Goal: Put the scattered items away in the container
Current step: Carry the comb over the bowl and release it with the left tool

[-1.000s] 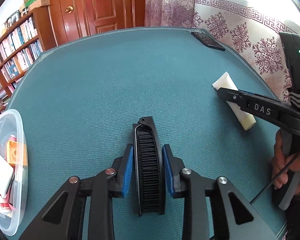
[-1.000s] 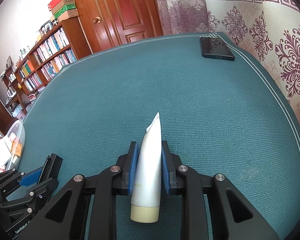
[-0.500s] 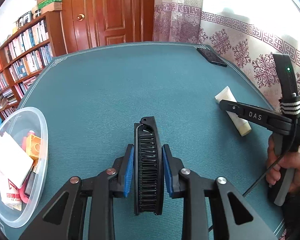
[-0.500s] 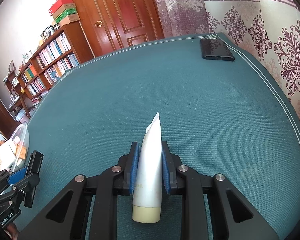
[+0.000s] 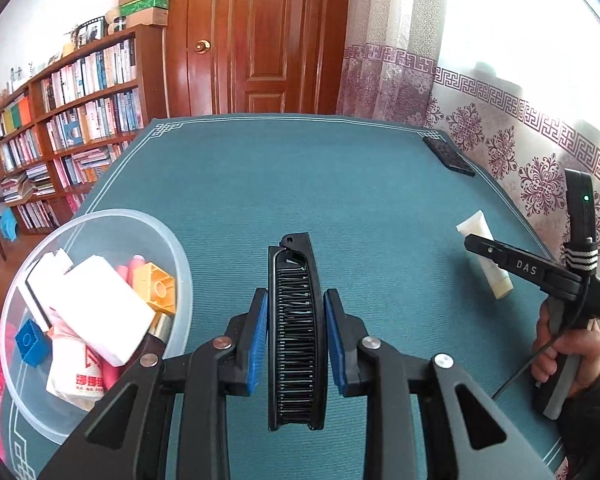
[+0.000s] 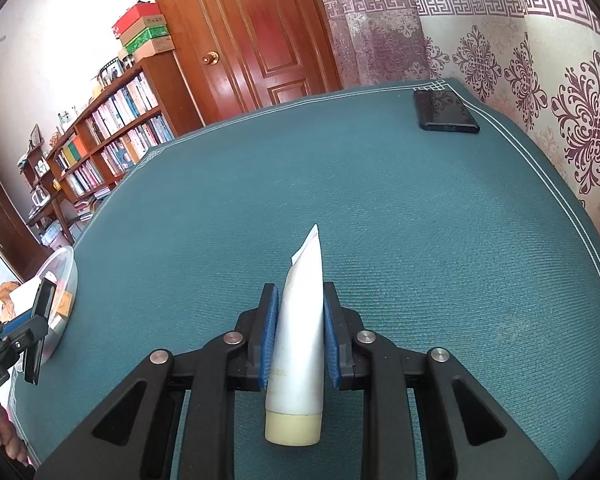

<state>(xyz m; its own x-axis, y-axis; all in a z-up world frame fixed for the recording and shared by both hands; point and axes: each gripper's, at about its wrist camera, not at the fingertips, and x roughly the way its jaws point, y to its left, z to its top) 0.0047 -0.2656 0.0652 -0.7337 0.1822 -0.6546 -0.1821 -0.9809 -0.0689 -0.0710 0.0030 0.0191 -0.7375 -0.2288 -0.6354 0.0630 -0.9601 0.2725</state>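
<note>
The black comb (image 5: 297, 332) is held clamped between the blue pads of the left gripper (image 5: 296, 336), above the green tablecloth (image 5: 300, 184) and just right of the clear container (image 5: 100, 224). Compared with one second earlier, the container is seen far more fully at the left — the comb has been carried toward it, so release into it is judged to be the next step. The white tube (image 6: 298, 340) is gripped between the pads of the right gripper (image 6: 298, 336), cap nearest the camera, well apart from the container — its position in the pads is unchanged. A black phone (image 6: 446, 112) lies at the far corner.
</note>
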